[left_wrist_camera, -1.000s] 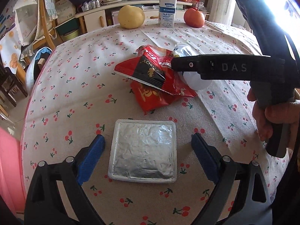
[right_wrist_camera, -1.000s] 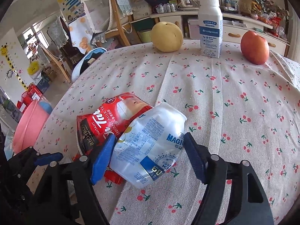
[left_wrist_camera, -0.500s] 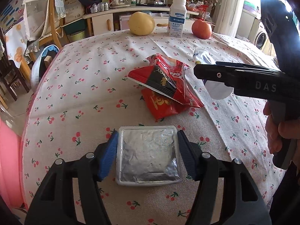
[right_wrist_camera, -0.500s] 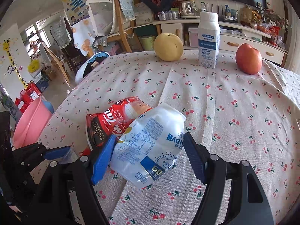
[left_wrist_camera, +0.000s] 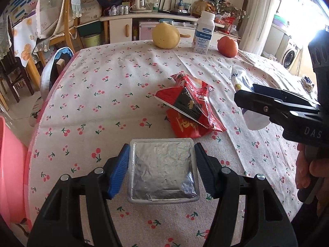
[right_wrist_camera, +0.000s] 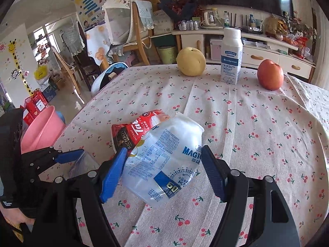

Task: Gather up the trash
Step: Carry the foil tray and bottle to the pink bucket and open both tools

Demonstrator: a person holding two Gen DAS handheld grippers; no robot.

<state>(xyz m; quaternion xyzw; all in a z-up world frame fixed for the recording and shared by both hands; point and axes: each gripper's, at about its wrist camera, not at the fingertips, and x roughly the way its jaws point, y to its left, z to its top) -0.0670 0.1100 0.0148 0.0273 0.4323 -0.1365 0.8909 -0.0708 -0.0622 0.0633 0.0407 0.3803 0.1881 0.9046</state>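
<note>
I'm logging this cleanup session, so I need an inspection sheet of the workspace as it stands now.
Surface: table under a cherry-print cloth.
Job's things: foil tray between the left tool's pads; white bottle between the right tool's pads; red wrappers lying mid-table.
Clutter: pear, milk bottle and apple at the far edge.
Grippers: left tool shut on the tray; right tool shut on the bottle.
Cables: nothing seen.
Surroundings: pink bin beside the table, wooden chair, sideboard, washing machine.
</note>
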